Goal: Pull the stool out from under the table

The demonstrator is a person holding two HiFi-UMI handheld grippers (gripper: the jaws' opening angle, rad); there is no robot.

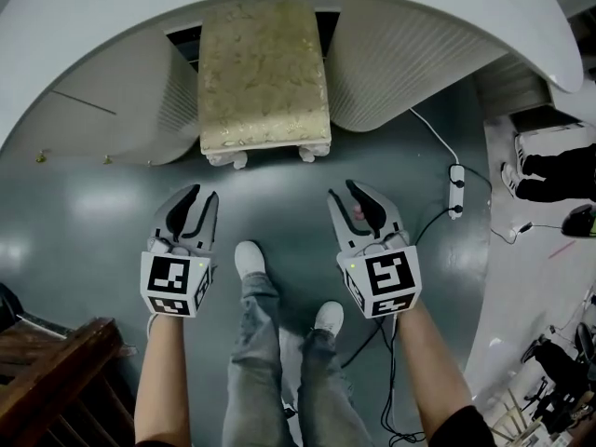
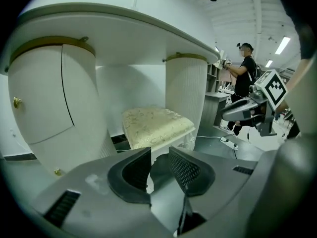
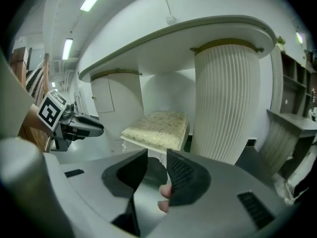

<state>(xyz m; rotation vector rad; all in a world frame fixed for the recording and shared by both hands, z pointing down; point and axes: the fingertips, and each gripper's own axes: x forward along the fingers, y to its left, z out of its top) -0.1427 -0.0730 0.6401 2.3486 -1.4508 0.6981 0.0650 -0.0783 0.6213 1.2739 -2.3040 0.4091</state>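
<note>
In the head view, the stool with a cream-gold patterned cushion and white carved legs (image 1: pixel 264 73) stands in the upper centre. Its far part is under the white curved table (image 1: pixel 447 26) and its near legs are on the dark grey floor (image 1: pixel 93 212). The left gripper (image 1: pixel 197 201) is at the lower left of the stool and the right gripper (image 1: pixel 346 194) is at the lower right. Both are near the stool but do not touch it. A white power strip (image 1: pixel 456 189) lies on the floor at the right.

In the left gripper view, the jaws of the left gripper (image 2: pixel 159 157) stand a little apart at the bottom centre and nothing is between them. The stool (image 2: pixel 156 125) is just above them in the frame, in the gap under the table (image 2: pixel 124 29). The right gripper (image 2: pixel 247 110) shows at the right.

In the right gripper view, the jaws of the right gripper (image 3: pixel 157 170) are also partly open and hold nothing. The stool (image 3: pixel 157 128) is in the centre, beside a white ribbed column (image 3: pixel 225 98). The left gripper (image 3: pixel 74 123) is at the left.
</note>
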